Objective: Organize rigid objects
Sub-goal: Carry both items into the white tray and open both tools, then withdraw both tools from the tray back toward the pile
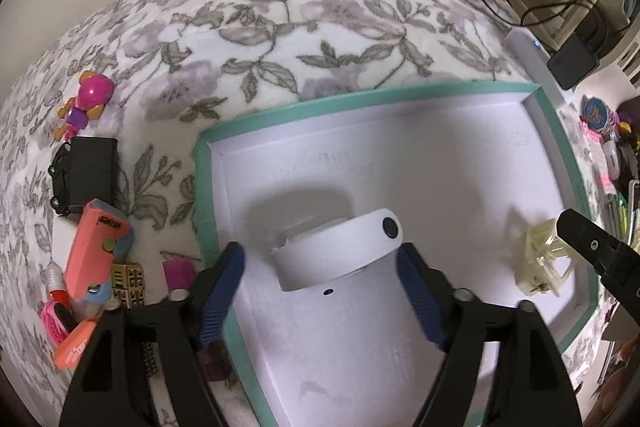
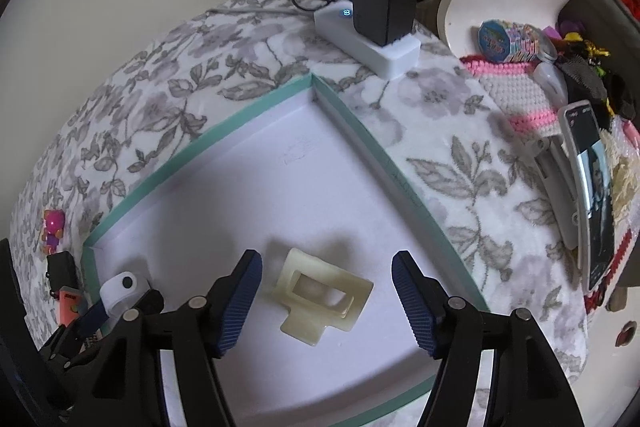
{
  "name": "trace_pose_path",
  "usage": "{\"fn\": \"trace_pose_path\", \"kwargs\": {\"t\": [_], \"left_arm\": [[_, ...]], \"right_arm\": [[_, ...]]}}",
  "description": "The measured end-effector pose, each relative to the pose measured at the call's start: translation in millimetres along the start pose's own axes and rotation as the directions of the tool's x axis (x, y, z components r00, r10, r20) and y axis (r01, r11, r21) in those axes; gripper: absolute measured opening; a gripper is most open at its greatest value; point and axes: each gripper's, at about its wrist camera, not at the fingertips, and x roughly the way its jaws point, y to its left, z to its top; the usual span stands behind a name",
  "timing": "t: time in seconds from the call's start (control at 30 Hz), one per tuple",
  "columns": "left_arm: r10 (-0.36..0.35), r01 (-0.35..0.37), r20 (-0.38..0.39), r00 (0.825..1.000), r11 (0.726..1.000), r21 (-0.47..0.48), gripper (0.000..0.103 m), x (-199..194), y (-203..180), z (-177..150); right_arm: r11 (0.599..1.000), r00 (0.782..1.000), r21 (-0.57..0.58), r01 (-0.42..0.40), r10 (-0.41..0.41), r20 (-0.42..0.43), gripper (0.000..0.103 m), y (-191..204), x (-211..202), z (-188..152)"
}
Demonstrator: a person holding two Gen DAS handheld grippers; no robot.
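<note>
A white tray with a teal rim (image 1: 304, 103) (image 2: 224, 131) lies on a floral cloth. My left gripper (image 1: 320, 291) holds a white cylinder with a flip lid (image 1: 352, 267) between its blue pads, low over the tray's near-left part; the cylinder also shows in the right wrist view (image 2: 122, 289). My right gripper (image 2: 326, 301) is open above a cream plastic frame piece (image 2: 320, 297) that lies flat in the tray, also seen in the left wrist view (image 1: 540, 259).
Left of the tray lie a pink toy figure (image 1: 86, 99), a black box (image 1: 90, 171), a coral stapler (image 1: 96, 247) and small items. A white power strip with black charger (image 2: 376, 23), a phone (image 2: 592, 195) and pink knitwork (image 2: 516, 87) sit to the right.
</note>
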Motion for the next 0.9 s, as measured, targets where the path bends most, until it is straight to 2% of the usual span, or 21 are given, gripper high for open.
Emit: {"fn": "trace_pose_path", "kwargs": {"t": [0.07, 0.3, 0.37, 0.5, 0.63, 0.9], "left_arm": [[-0.010, 0.010, 0.017, 1.000, 1.000, -0.013, 0.085, -11, 0, 1], [-0.005, 0.008, 0.064, 0.998, 0.998, -0.059, 0.085, -37, 10, 4], [0.006, 0.000, 0.074, 0.997, 0.997, -0.075, 0.085, -41, 14, 6], [0.001, 0.010, 0.086, 0.996, 0.993, -0.121, 0.085, -46, 25, 5], [-0.010, 0.028, 0.101, 0.995, 0.983, -0.180, 0.085, -51, 42, 5], [0.045, -0.001, 0.145, 0.988, 0.958, -0.286, 0.086, -60, 78, 1]], "right_arm": [[1.000, 1.000, -0.004, -0.002, 0.002, 0.021, 0.077, 1, -7, 1], [1.000, 0.997, -0.022, -0.001, 0.003, 0.073, 0.077, 5, -26, 3], [1.000, 0.997, -0.031, -0.001, 0.003, 0.081, 0.087, 8, -27, 3], [0.998, 0.997, -0.060, -0.011, 0.016, 0.079, 0.090, 15, -25, 1], [0.995, 0.995, -0.101, -0.002, 0.011, 0.097, 0.103, 24, -25, -2], [0.980, 0.989, -0.197, -0.015, 0.044, 0.144, 0.103, 47, -28, -8]]}}
